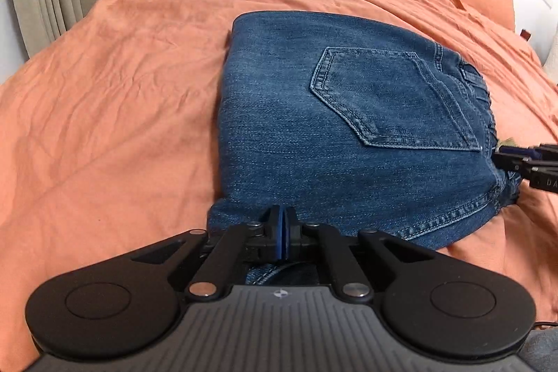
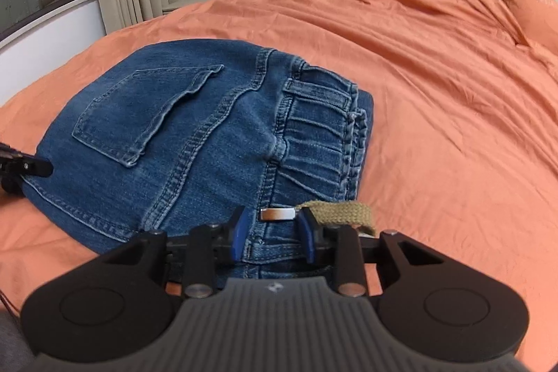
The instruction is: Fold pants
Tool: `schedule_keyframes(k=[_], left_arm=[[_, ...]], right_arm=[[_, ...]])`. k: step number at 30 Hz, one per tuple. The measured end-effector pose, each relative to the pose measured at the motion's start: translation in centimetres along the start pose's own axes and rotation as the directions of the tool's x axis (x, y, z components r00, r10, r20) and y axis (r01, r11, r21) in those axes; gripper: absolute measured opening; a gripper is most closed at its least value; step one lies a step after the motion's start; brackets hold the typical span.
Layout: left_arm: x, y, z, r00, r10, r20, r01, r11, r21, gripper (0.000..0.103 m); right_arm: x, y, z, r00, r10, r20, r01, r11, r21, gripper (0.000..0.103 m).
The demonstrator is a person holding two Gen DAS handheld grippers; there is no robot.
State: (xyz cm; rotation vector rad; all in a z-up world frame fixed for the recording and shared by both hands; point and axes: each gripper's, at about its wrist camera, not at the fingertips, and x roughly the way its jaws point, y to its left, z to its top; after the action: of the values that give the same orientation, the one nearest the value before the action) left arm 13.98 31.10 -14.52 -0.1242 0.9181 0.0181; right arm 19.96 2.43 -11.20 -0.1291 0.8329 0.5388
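1. The folded blue denim pants lie as a compact bundle on the orange bed sheet, back pocket up, elastic waistband on the side nearest the right tool; the fold looks close to done, by my judgement.
2. Left tool: blue pads pressed together w/ no gap to see; it sits at the near edge of the bundle, but whether denim is pinched between the pads I cannot tell.
3. Right tool: moderately wide, jaws apart and straddling the waistband edge; a silver metal clip and a tan woven strap lie just ahead of it — nothing gripped.
4. Risks, as I judge them: if the left tool does hold a layer, lifting or dragging would peel the top layer and undo the fold; if the right tool closes where it is, it may catch the clip or strap rather than cloth, so the strap pulls out and skews the bundle.
5. Also: the sheet is soft and wrinkled — pressing or sliding the bundle could bunch the sheet and shift the stacked layers out of line.
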Motion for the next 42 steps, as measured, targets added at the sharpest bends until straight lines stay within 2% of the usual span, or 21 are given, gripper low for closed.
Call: schedule_keyframes(k=[4, 7, 11, 15, 17, 19, 20, 22, 23, 24, 26, 29, 32, 34, 37, 39, 42], left_arm=[[-1.3, -1.3, 0.7, 0.999, 0.048, -0.001, -0.048, 0.998, 0.034, 0.007], [-3.6, -2.3, 1.0, 0.996, 0.078, 0.043, -0.081, 0.995, 0.062, 0.016], [-8.1, -4.2, 1.5, 0.985, 0.105, 0.138, -0.117, 0.990, 0.084, 0.026], [-12.5, -6.8, 2.0, 0.970, 0.140, 0.201, -0.162, 0.982, 0.095, 0.030], [-14.7, -8.3, 2.2, 0.958, 0.151, 0.245, -0.178, 0.980, 0.092, 0.035], [-16.8, -9.7, 2.4, 0.946, 0.149, 0.287, -0.182, 0.979, 0.090, 0.046], [-17.7, -10.3, 2.5, 0.942, 0.147, 0.303, -0.182, 0.979, 0.093, 0.055], [-19.4, -11.6, 2.5, 0.933, 0.148, 0.327, -0.191, 0.976, 0.105, 0.058], [-20.3, -12.3, 2.5, 0.926, 0.158, 0.342, -0.204, 0.974, 0.103, 0.062], [-21.1, -12.9, 2.4, 0.918, 0.166, 0.361, -0.215, 0.971, 0.101, 0.070], [-22.8, -13.8, 2.0, 0.900, 0.167, 0.403, -0.224, 0.970, 0.097, 0.077], [-25.2, -15.0, 1.3, 0.880, 0.170, 0.443, -0.230, 0.969, 0.086, 0.077], [-26.9, -15.9, 0.4, 0.865, 0.182, 0.468, -0.241, 0.968, 0.069, 0.078], [-27.8, -16.5, -0.4, 0.844, 0.205, 0.496, -0.258, 0.965, 0.040, 0.078], [-28.9, -17.1, -1.8, 0.826, 0.197, 0.528, -0.232, 0.973, 0.000, 0.080], [-29.4, -17.3, -2.8, 0.817, 0.192, 0.544, -0.219, 0.976, -0.016, 0.089], [-29.1, -17.8, -4.2, 0.805, 0.217, 0.553, -0.242, 0.970, -0.029, 0.096]], right_arm=[[-0.2, 0.5, 1.3, 0.999, -0.013, -0.039, 0.011, 0.999, -0.033, 0.026], [-1.7, 0.6, 2.5, 0.999, -0.012, -0.036, 0.011, 1.000, -0.021, 0.032], [-5.5, 0.5, 3.7, 1.000, 0.004, 0.020, -0.005, 1.000, 0.008, 0.041], [-10.7, 1.0, 4.7, 0.996, 0.026, 0.088, -0.027, 1.000, 0.014, 0.046], [-13.4, 1.4, 5.2, 0.992, 0.025, 0.123, -0.026, 1.000, 0.007, 0.050], [-16.1, 2.0, 5.4, 0.987, 0.024, 0.161, -0.023, 1.000, -0.007, 0.054], [-17.3, 2.3, 5.4, 0.984, 0.024, 0.176, -0.022, 1.000, -0.014, 0.056], [-19.6, 2.8, 5.5, 0.980, 0.022, 0.198, -0.018, 1.000, -0.023, 0.059], [-20.8, 3.0, 5.5, 0.978, 0.019, 0.209, -0.014, 1.000, -0.024, 0.061], [-21.9, 3.2, 5.4, 0.975, 0.016, 0.224, -0.011, 1.000, -0.024, 0.064], [-24.1, 3.7, 5.2, 0.967, 0.015, 0.255, -0.009, 1.000, -0.025, 0.072], [-27.2, 4.5, 4.2, 0.952, 0.011, 0.305, -0.002, 1.000, -0.030, 0.082], [-30.3, 5.3, 2.9, 0.932, 0.005, 0.362, 0.002, 1.000, -0.019, 0.081], [-31.9, 5.6, 1.8, 0.920, -0.002, 0.391, 0.000, 1.000, 0.005, 0.081], [-33.8, 6.3, 0.1, 0.905, -0.014, 0.426, -0.003, 0.999, 0.038, 0.081], [-34.7, 6.9, -1.3, 0.894, -0.034, 0.446, 0.011, 0.998, 0.054, 0.081], [-35.3, 7.8, -3.5, 0.877, -0.079, 0.473, 0.047, 0.996, 0.079, 0.082]])
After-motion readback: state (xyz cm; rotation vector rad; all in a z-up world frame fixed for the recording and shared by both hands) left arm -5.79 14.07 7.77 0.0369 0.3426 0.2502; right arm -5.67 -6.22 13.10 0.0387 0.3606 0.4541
